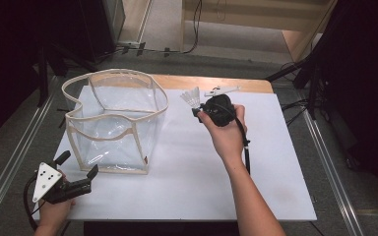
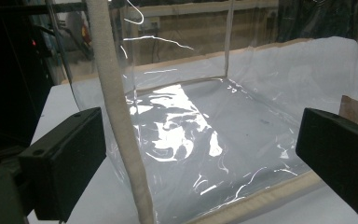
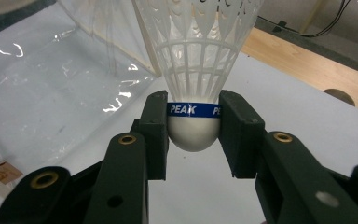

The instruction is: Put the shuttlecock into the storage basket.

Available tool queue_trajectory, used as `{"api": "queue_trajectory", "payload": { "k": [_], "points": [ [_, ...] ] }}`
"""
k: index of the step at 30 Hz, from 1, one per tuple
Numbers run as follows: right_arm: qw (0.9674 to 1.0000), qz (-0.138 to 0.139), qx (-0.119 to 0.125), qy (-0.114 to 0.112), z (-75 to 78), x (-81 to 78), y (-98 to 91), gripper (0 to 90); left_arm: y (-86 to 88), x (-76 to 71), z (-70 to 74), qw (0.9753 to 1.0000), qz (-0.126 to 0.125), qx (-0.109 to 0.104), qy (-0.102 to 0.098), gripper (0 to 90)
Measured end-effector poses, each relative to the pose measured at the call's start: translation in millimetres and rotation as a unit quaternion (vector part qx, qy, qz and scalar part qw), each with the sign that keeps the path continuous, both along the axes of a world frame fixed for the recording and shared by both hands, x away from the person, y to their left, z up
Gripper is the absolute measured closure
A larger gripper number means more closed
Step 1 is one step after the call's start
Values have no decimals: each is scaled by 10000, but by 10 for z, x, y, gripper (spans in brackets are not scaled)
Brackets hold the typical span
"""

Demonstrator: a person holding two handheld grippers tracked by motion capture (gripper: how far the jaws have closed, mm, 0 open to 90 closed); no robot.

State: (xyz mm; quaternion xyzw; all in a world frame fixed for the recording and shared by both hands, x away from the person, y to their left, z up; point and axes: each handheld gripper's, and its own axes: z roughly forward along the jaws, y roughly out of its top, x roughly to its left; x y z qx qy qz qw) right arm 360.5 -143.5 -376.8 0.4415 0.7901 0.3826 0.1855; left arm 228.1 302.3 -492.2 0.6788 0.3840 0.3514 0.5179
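From the high view, the right gripper (image 1: 197,109) is held above the white tabletop (image 1: 187,162), clamped on a white shuttlecock (image 1: 191,97) whose skirt fans out beyond the jaws. A clear plastic bag (image 1: 115,120) with cream trim stands open off to that gripper's left. The left gripper (image 1: 81,169) sits near the tabletop's front left corner, jaws spread apart, just short of the bag's near lower edge.

In the left gripper view, the two black jaws stand wide apart with the clear plastic bag (image 2: 191,135) straight ahead between them, one cream-trimmed corner edge rising close by the left jaw.

In the right gripper view, the jaws pinch the shuttlecock (image 3: 196,60) at its rounded cork base, on a blue band reading PEAK, skirt pointing away. The bag (image 3: 60,84) lies ahead to the left.
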Motion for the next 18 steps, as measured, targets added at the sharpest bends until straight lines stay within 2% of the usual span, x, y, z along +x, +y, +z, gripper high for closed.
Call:
{"api": "queue_trajectory", "payload": {
  "k": [18],
  "points": [
    [9996, 47, 197, -188, 160, -18, 41, 623, 1, 2, 0, 10000, -14, -1, -3, 23]
  ]
}}
